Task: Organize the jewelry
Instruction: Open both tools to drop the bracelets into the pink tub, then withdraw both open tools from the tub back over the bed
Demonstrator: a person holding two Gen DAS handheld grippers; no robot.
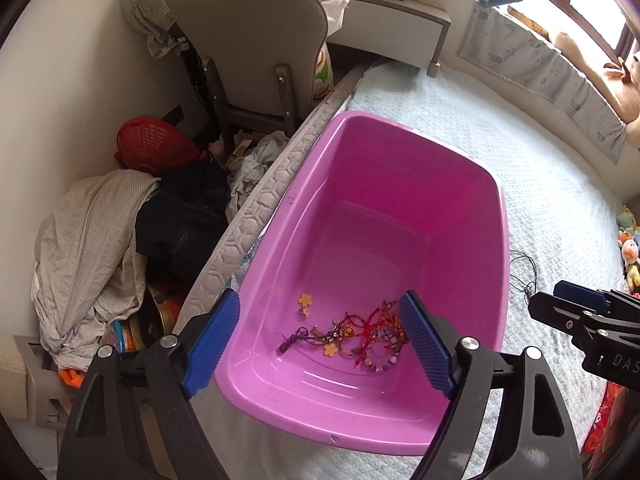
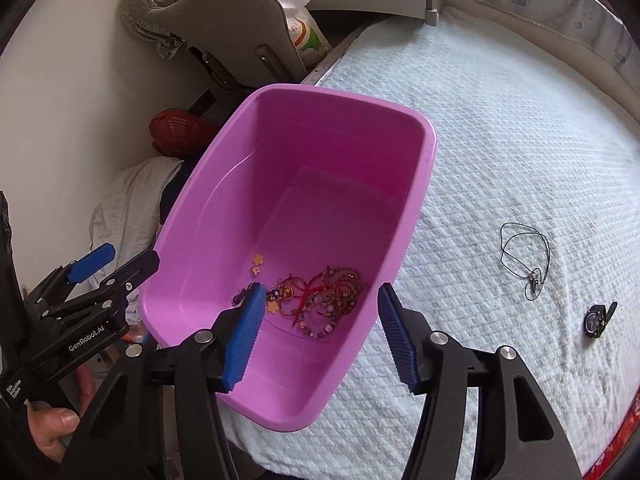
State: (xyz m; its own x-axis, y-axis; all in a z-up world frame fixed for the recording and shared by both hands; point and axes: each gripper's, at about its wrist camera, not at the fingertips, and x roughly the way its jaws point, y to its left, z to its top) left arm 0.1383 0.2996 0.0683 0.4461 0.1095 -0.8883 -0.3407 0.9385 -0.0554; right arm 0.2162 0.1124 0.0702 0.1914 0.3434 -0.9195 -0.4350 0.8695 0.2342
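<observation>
My left gripper (image 1: pixel 320 344) hangs over the near end of the pink tub (image 1: pixel 460 168), fingers (image 1: pixel 212 340) spread wide and holding nothing; my right gripper (image 2: pixel 320 336) is likewise wide apart and empty above the tub's near right rim. The tangled jewelry (image 2: pixel 324 300) lies on the tub floor toward its near end. The tub stands at the bed's (image 2: pixel 500 120) left edge, with a black cord necklace (image 2: pixel 526 258) and a watch (image 2: pixel 596 320) lying on the cover to its right, well apart from it.
</observation>
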